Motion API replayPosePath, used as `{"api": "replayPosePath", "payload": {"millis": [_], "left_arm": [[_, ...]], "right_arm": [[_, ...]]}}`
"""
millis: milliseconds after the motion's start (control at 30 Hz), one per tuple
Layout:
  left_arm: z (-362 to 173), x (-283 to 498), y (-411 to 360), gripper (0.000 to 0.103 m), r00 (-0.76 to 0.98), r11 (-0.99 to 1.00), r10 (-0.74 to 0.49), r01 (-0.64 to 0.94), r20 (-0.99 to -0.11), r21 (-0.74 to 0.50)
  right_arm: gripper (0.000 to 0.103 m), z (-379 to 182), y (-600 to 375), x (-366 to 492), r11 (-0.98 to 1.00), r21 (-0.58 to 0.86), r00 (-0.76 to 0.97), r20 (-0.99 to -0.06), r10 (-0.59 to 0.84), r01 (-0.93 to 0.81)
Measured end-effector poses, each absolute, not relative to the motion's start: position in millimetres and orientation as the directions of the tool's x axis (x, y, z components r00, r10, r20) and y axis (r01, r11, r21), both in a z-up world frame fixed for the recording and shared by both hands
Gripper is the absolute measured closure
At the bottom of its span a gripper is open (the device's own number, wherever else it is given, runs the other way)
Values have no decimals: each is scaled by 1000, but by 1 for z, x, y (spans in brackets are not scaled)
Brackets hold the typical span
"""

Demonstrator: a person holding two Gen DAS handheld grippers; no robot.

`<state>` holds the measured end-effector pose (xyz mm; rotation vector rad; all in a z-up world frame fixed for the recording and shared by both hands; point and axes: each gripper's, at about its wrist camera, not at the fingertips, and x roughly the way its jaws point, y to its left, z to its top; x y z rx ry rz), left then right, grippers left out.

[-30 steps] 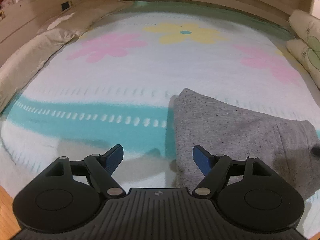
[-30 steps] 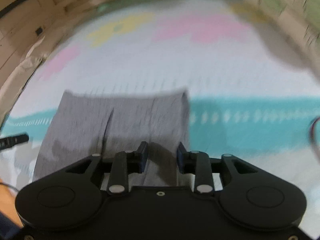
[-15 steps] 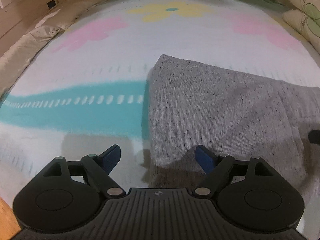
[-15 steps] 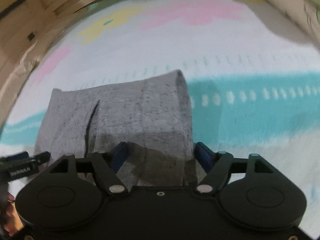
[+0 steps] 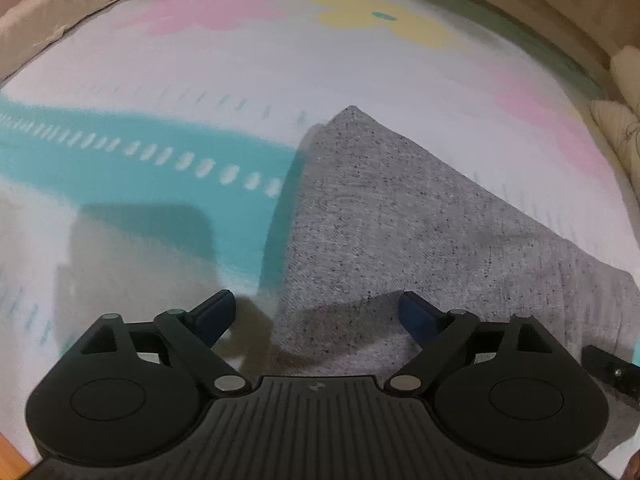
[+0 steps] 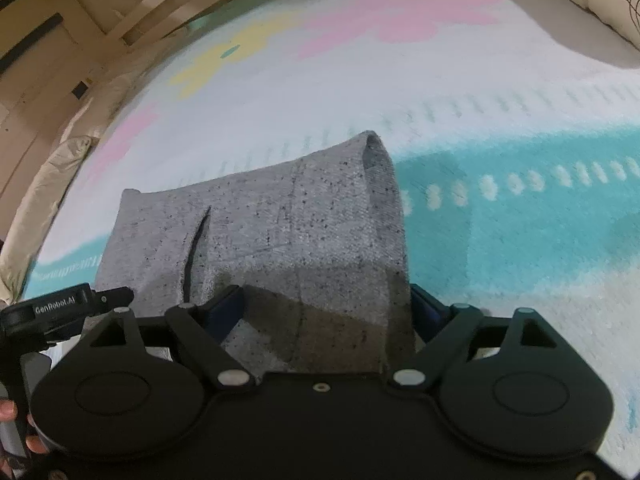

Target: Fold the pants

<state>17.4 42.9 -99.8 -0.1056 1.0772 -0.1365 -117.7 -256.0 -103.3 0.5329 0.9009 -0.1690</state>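
From the left wrist view, the grey pants (image 5: pixel 400 232) lie folded into a thick, speckled knit slab on a bedspread (image 5: pixel 280 80) of soft white weave with a turquoise band and pale pink and yellow flowers. The fabric's near corner sits low in the frame, its far corner rising to a blunt point. The left gripper (image 5: pixel 318 314) has just been opening and stands wide, blue-padded fingers (image 5: pixel 416 316) well apart; the right pad hovers over the cloth, the left over bare bedspread, and neither presses on the pants. Motion blur softens the spread, and a black piece of the other tool is cut off at the right edge.

From the right wrist view, the pants (image 6: pixel 280 216) show a dark slit like a pocket opening and a rolled, rounded fold along the right side. The right gripper (image 6: pixel 328 312) has also just been opening; its jaws straddle the near end of the fabric, which fills the gap, though the right pad is mostly hidden behind the cloth, so contact there is probably nil but hard to confirm. A pillow (image 6: pixel 44 184) edges the bed at left.
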Motion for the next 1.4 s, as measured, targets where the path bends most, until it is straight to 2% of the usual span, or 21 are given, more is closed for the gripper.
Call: {"api": "replayPosePath", "payload": {"millis": [200,300,367,533,700,833,900,967,1000,1100,1133,1167,1200,1333,1400], "left_arm": [[-85,22,47,15,539,995,-27,98,-842,31],[-94,32,54,15,484,991,-88,131,-871,-27],[-98,36,58,15,471,989,-119,137,-874,-61],[-104,47,64,15,429,976,-194,173,-882,-130],[-110,51,71,13,406,965,-250,181,-879,-190],[-111,47,56,9,346,921,-349,295,-871,-252],[-116,46,45,2,342,916,-327,344,-881,-207],[-118,45,36,1,352,914,-310,365,-883,-176],[-117,44,33,4,363,915,-313,361,-878,-177],[-108,39,32,44,409,921,-328,337,-852,-194],[-103,34,28,61,434,931,-300,327,-850,-162],[-96,29,25,69,462,936,-275,328,-843,-126],[-89,24,22,85,500,944,-240,319,-832,-80],[-70,20,24,87,540,952,-244,293,-806,-92],[-55,18,23,87,594,956,-217,289,-775,-47]], "right_arm": [[16,-103,-261,-118,866,381,634,-767,100,324],[26,-102,-265,-119,868,401,647,-751,128,294],[39,-102,-267,-118,860,428,653,-741,158,278],[53,-101,-272,-118,849,464,665,-720,196,252],[57,-96,-267,-117,865,445,667,-720,192,231],[56,-99,-272,-117,852,468,669,-714,207,235],[56,-99,-271,-117,853,469,671,-711,210,229],[56,-100,-273,-119,852,471,674,-708,212,227],[56,-100,-273,-119,851,473,675,-707,212,228],[62,-96,-269,-119,861,456,676,-709,199,224],[65,-92,-265,-119,869,443,678,-710,191,220],[66,-87,-259,-118,880,424,681,-710,178,212],[67,-80,-254,-118,893,402,686,-709,164,203],[68,-49,-239,-112,915,372,720,-677,154,154],[68,-36,-236,-105,918,376,740,-653,164,128]]}}
